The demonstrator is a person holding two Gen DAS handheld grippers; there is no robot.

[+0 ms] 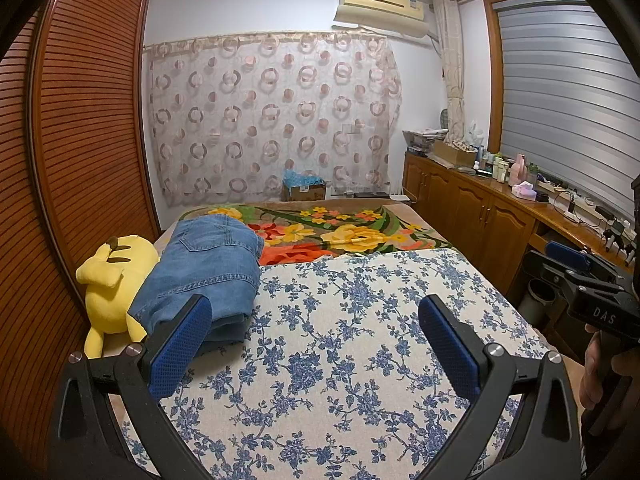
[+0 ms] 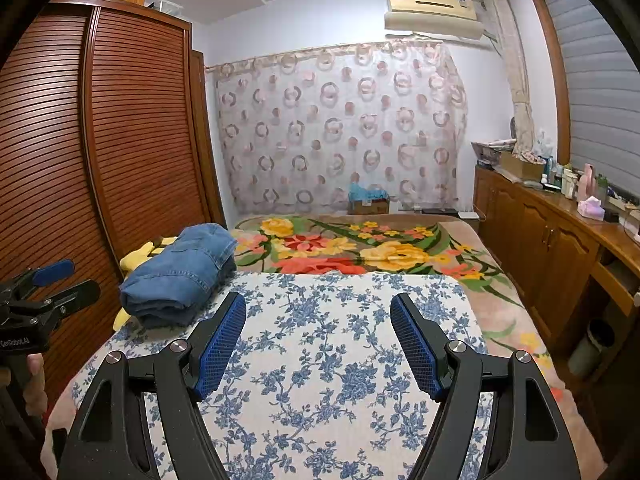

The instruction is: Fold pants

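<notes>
A pair of blue jeans (image 1: 208, 268) lies folded into a thick bundle at the left side of the bed, partly on a yellow plush toy (image 1: 112, 280). The right wrist view shows the same folded jeans (image 2: 180, 276) ahead and to the left. My left gripper (image 1: 316, 320) hovers open over the blue-flowered white cloth (image 1: 360, 340), its left pad just beside the jeans' near edge, nothing between the fingers. My right gripper (image 2: 318, 316) is open too, above the same flowered cloth (image 2: 328, 360), with nothing in it. Each gripper shows at the edge of the other's view.
A brown slatted wardrobe (image 1: 80, 140) stands close along the left of the bed. A wooden cabinet (image 1: 480, 208) cluttered with bottles and boxes runs along the right. A bright flowered blanket (image 1: 340, 232) covers the far half of the bed. A cardboard box (image 1: 304, 190) sits beyond it.
</notes>
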